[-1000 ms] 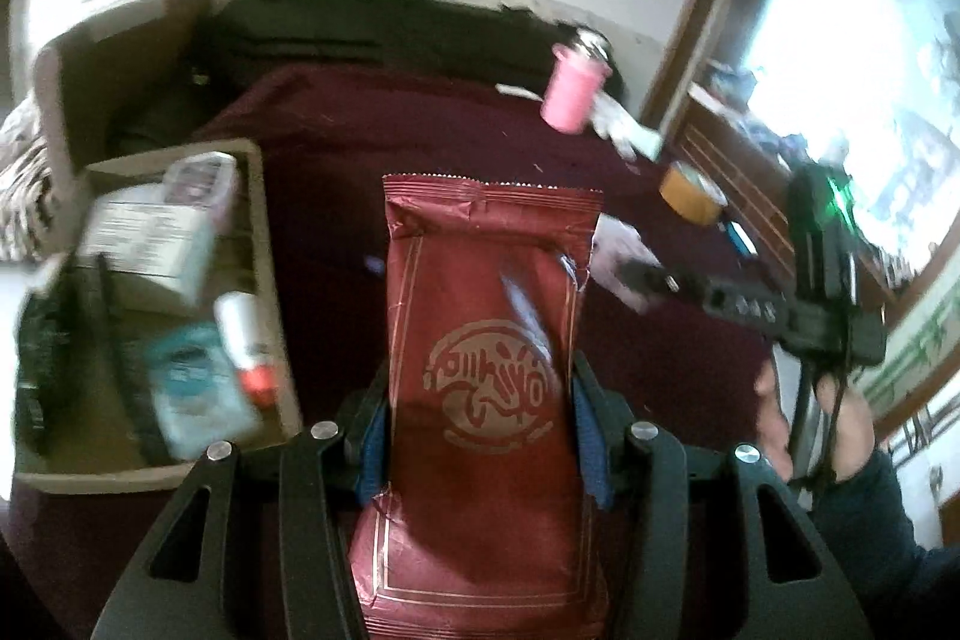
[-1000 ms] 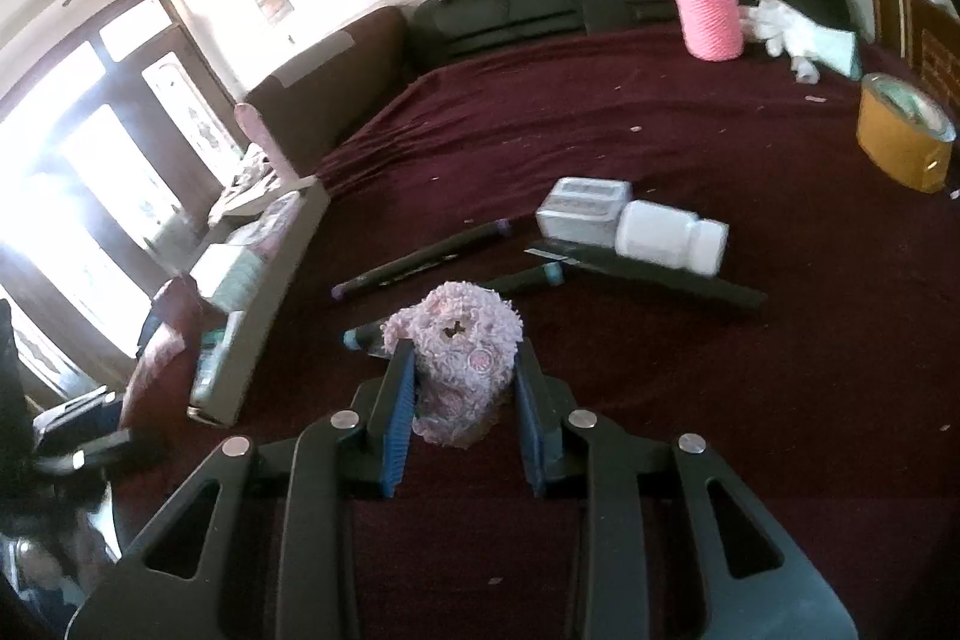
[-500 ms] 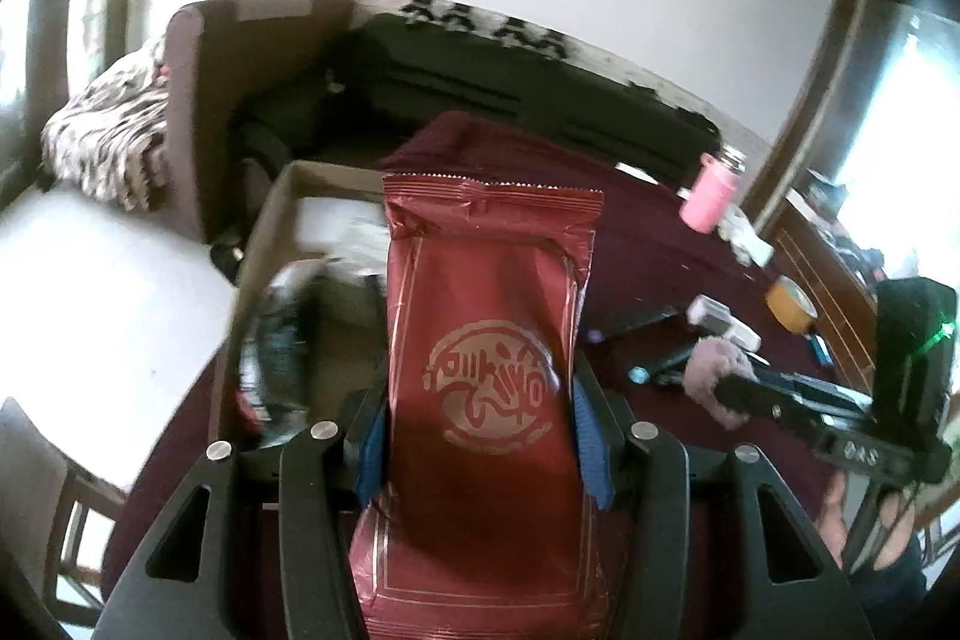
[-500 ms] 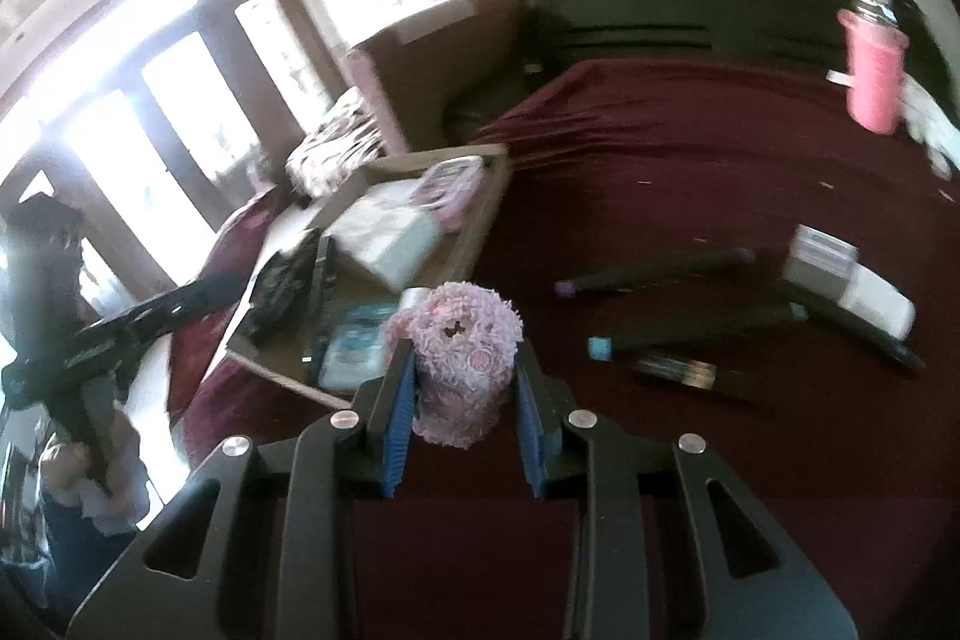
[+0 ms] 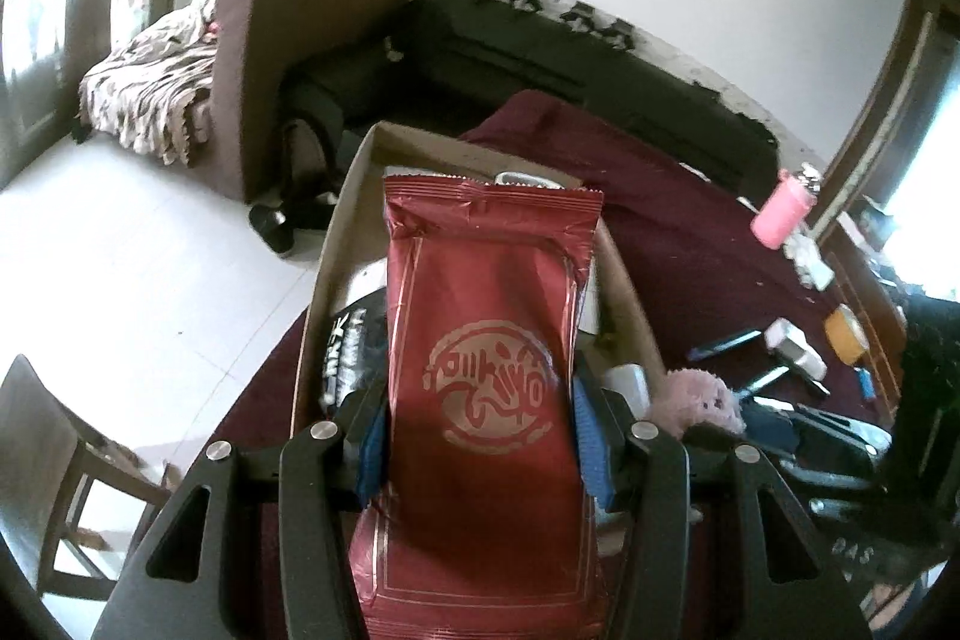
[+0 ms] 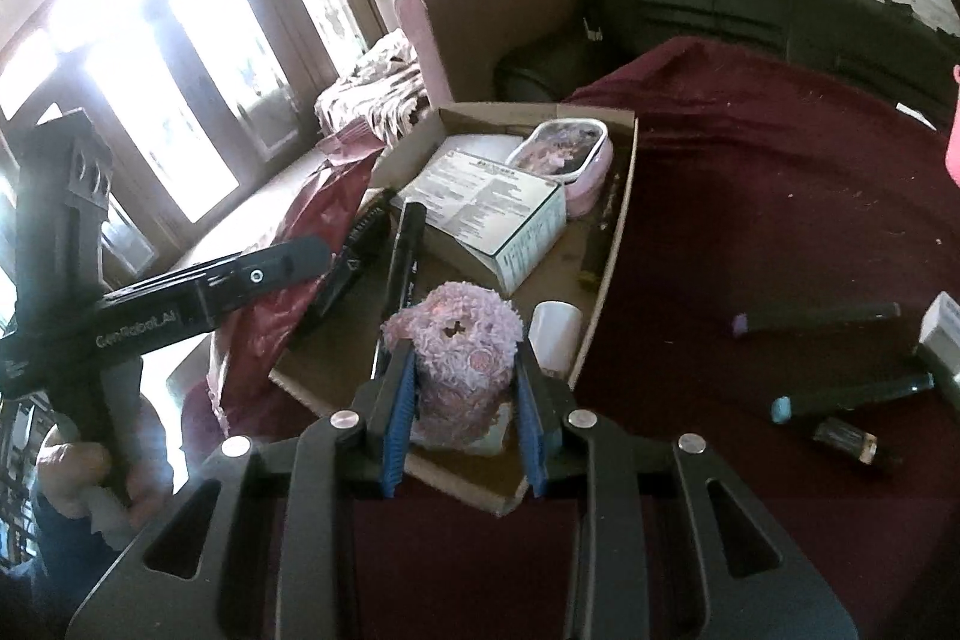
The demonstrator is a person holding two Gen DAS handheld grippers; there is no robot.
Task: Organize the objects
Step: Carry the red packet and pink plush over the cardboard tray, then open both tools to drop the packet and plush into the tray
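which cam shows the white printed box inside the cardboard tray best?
Right wrist. The white printed box lies unobstructed in the cardboard tray, its label facing up, beside the pink oval case. In the left wrist view the red pouch hides nearly all of it.

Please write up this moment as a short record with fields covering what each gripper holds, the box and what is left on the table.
left gripper: shut on red foil packet, held above the box
right gripper: shut on fluffy pink item, at the box's near end
cardboard box: open-topped, on maroon tablecloth
in box: printed white carton, pink oval case, white cup, black packets
left on cloth: dark tubes, small bottle
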